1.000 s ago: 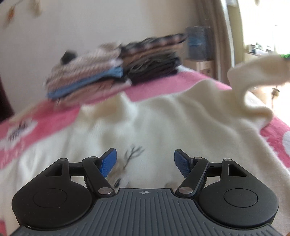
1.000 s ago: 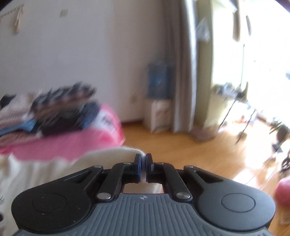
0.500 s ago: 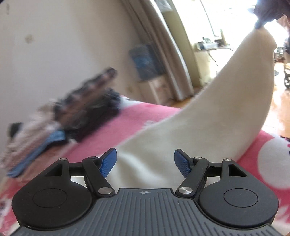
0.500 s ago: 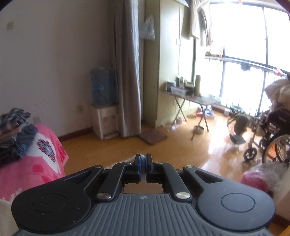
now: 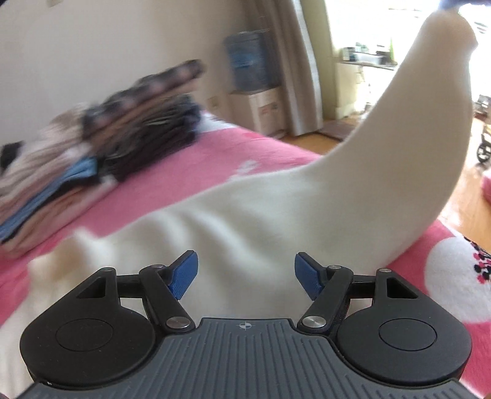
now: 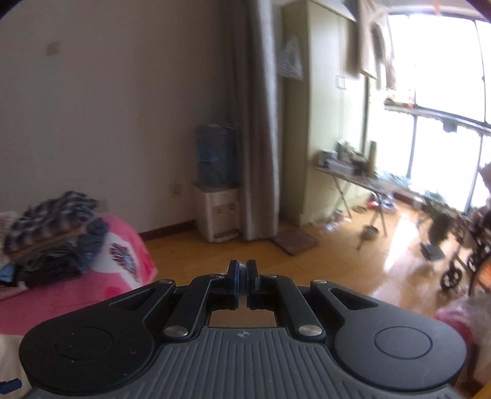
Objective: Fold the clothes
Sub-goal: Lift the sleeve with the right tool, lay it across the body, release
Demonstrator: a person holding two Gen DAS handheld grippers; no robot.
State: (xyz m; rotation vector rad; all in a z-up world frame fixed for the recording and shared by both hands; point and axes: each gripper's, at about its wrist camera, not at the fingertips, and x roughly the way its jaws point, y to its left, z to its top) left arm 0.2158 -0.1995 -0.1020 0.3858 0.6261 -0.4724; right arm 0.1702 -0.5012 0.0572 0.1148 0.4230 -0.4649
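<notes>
A cream sweater (image 5: 245, 221) lies spread on the pink bed cover (image 5: 214, 159). One sleeve (image 5: 429, 107) is pulled up taut toward the top right of the left wrist view, where the dark tip of my right gripper (image 5: 451, 2) pinches its cuff. In the right wrist view my right gripper (image 6: 242, 276) is shut, with only a pale sliver of cloth showing between the pads; the sleeve hangs hidden below it. My left gripper (image 5: 245, 270) hovers open just over the sweater's body, nothing between its blue pads.
A pile of folded clothes (image 5: 107, 132) sits at the bed's far end by the wall. Past the bed edge are wooden floor, a water dispenser (image 6: 216, 190), a curtain, a cluttered folding table (image 6: 362, 178) and a wheelchair (image 6: 466, 254).
The right gripper has risen with the sleeve, pulling it from a slack loop into a tall taut band. The left gripper has swung right across the sweater, still open.
</notes>
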